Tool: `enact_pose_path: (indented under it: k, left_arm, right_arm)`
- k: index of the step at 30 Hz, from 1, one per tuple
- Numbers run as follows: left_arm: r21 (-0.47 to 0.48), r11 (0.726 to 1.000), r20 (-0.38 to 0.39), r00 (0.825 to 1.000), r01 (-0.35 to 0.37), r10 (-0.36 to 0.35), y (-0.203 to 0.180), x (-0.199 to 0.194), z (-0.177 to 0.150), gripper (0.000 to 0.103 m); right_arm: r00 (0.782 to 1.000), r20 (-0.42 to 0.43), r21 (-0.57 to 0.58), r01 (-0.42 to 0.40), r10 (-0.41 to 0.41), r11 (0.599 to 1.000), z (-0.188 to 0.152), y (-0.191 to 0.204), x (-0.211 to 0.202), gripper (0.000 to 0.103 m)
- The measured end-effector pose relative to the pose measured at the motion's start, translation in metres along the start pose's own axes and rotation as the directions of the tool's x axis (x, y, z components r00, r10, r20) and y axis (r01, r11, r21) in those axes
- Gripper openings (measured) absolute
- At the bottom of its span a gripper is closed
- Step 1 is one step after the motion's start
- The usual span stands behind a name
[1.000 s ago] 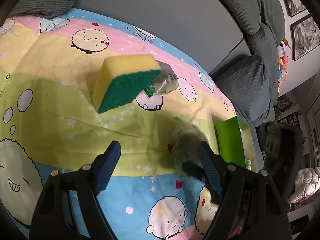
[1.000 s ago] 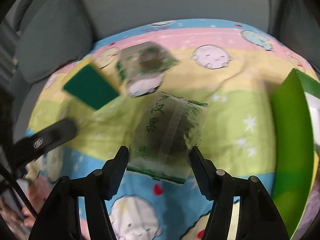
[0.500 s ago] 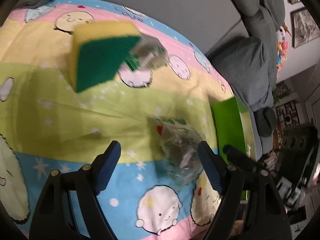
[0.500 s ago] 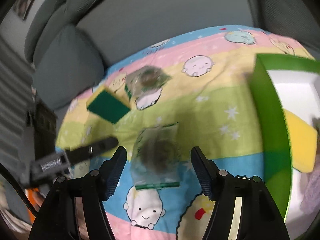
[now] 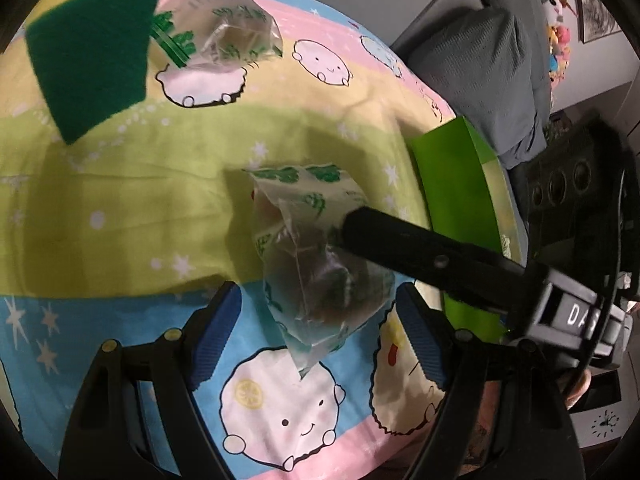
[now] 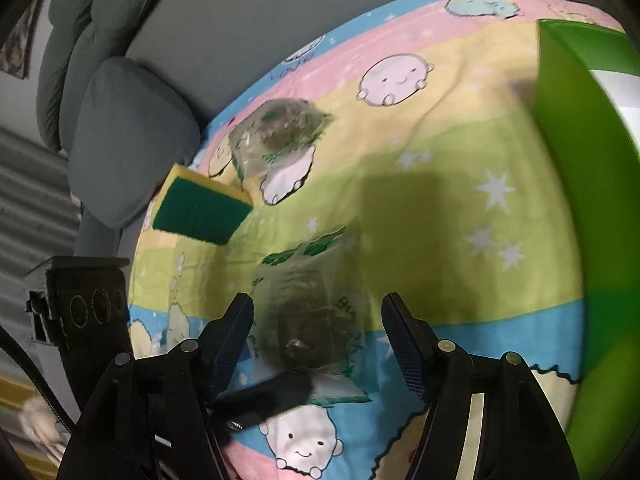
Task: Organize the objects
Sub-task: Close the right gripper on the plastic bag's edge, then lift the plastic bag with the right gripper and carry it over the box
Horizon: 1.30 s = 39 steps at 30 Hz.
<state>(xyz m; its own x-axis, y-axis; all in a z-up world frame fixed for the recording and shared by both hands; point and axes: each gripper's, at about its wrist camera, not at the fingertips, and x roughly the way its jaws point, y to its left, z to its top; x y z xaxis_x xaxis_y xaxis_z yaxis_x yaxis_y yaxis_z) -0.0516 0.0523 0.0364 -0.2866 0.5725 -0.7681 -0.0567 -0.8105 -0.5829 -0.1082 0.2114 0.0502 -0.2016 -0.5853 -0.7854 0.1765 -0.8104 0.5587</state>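
Green box (image 6: 568,152) at the edge of the cartoon-print cloth (image 5: 120,208) shows only a white inside, while the near clear packet (image 6: 312,320) lies on that cloth between the spread, unpressing right gripper (image 6: 318,340) and spread left gripper (image 5: 316,336).

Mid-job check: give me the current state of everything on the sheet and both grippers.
Near packet: flat on sheet, between both grippers' open jaws, ungripped.
Far packet: on sheet, beside sponge.
Sponge: green face showing.
Green box: open.
Left gripper: open.
Right gripper: open.
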Motion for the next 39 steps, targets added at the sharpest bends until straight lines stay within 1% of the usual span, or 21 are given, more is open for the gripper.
enact_pose_path:
  k: [2,4,7,9,12,15,20,23,28,34,39]
  left_arm:
    - [0.007,1.0,-0.007,1.0,-0.005,0.005,-0.002,0.003,-0.001,0.079]
    - [0.012,1.0,-0.013,1.0,-0.014,0.014,-0.005,0.007,-0.001,0.077]
    - [0.016,1.0,-0.012,1.0,-0.025,0.025,-0.006,0.01,-0.002,0.077]
    - [0.022,0.999,-0.008,1.0,-0.027,0.027,-0.006,0.01,-0.002,0.075]
    - [0.029,0.999,0.001,0.999,-0.041,0.041,-0.005,0.01,-0.003,0.07]
    - [0.041,0.998,0.009,0.999,-0.05,0.049,-0.006,0.009,-0.004,0.069]
    - [0.073,0.996,0.024,0.999,-0.048,0.046,-0.012,0.007,-0.006,0.065]
    - [0.105,0.992,0.059,0.997,-0.064,0.058,-0.019,0.003,-0.007,0.063]
    - [0.15,0.987,0.11,0.993,-0.065,0.048,-0.029,-0.007,-0.013,0.063]
    - [0.211,0.974,0.184,0.982,-0.084,0.045,-0.044,-0.017,-0.019,0.062]
    - [0.232,0.968,0.212,0.976,-0.092,0.042,-0.05,-0.022,-0.021,0.062]
  right_arm:
    - [1.0,-0.008,-0.005,0.007,-0.007,1.0,-0.001,0.001,0.004,0.069]
    - [1.0,-0.019,0.001,-0.005,0.005,1.0,-0.001,0.001,0.008,0.072]
    - [0.999,-0.044,0.006,-0.027,0.027,1.0,-0.003,0.001,0.016,0.072]
    - [0.998,-0.051,0.007,-0.036,0.036,0.999,-0.004,0.001,0.018,0.072]
    - [0.998,-0.05,0.018,-0.043,0.044,0.999,-0.005,0.0,0.021,0.072]
    - [0.998,-0.04,0.015,-0.052,0.052,0.999,-0.006,0.001,0.02,0.072]
    - [0.996,-0.035,0.01,-0.081,0.081,0.997,-0.008,0.003,0.02,0.072]
    - [0.997,-0.021,0.001,-0.078,0.078,0.997,-0.009,0.005,0.017,0.071]
    - [0.996,0.023,-0.015,-0.083,0.083,0.996,-0.012,0.009,0.005,0.071]
    - [0.993,0.069,-0.033,-0.092,0.094,0.995,-0.016,0.011,-0.014,0.071]
    - [0.99,0.097,-0.048,-0.096,0.1,0.994,-0.019,0.013,-0.021,0.071]
